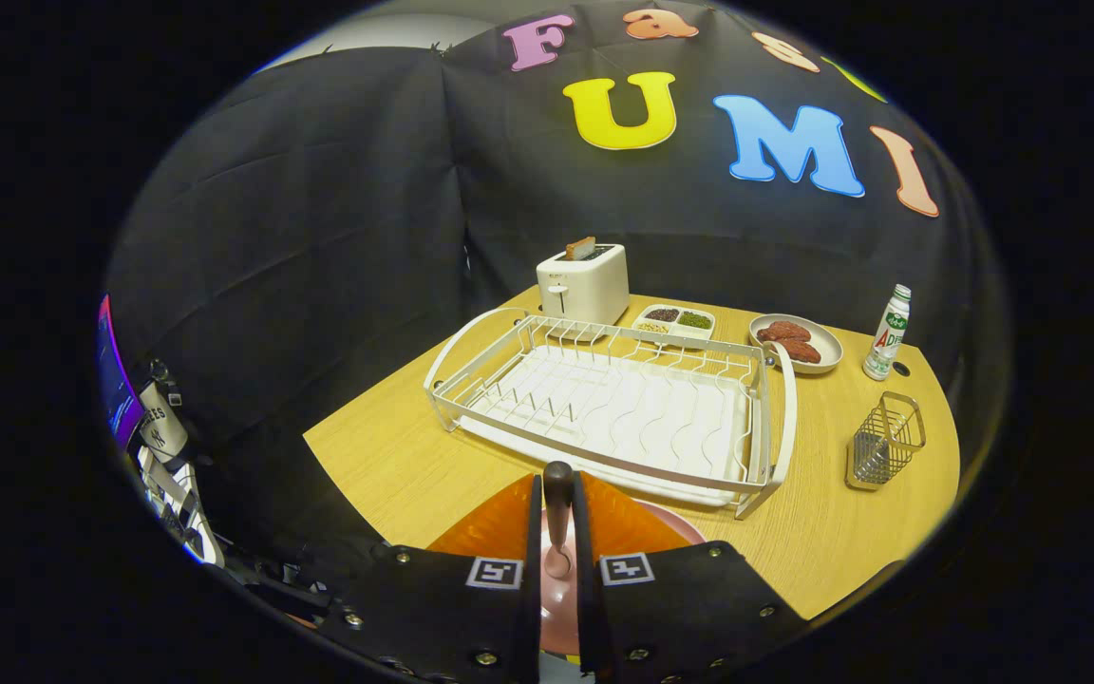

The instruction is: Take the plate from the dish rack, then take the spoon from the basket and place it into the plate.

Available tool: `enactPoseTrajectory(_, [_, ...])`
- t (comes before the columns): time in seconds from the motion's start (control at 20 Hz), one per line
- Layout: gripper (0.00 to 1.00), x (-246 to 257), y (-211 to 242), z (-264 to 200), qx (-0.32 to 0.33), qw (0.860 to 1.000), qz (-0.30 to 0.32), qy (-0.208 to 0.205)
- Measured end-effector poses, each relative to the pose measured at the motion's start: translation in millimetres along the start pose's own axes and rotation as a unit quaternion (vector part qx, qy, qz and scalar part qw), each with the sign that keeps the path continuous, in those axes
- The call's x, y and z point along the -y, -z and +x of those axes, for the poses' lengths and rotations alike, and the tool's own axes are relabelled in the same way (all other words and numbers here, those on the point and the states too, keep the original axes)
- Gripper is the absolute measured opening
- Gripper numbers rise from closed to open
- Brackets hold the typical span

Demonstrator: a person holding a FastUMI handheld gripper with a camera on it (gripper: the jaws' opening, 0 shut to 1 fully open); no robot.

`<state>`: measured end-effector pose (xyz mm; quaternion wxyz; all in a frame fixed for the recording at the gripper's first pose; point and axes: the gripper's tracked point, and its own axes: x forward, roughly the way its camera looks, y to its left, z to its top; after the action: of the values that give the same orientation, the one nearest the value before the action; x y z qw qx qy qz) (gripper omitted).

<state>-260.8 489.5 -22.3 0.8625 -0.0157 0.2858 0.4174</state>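
Gripper (557, 532) nearly closed, both fingers pinching spoon (557, 518), dark handle up, bowl down. Spoon hangs over pink plate (670, 524) on worktop (395, 465), just before empty dish rack (618, 404). Wire basket (884, 442) right of rack.
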Motion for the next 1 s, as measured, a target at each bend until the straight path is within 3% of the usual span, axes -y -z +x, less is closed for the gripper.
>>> enactPoseTrajectory(0.75, [0.16, 23.5, -18.7, -22.6, 0.023, 1.000, 0.008, 0.016])
enactPoseTrajectory(1.0, [0.16, 46.4, -56.4, -40.3, 0.066, 0.997, 0.019, 0.041])
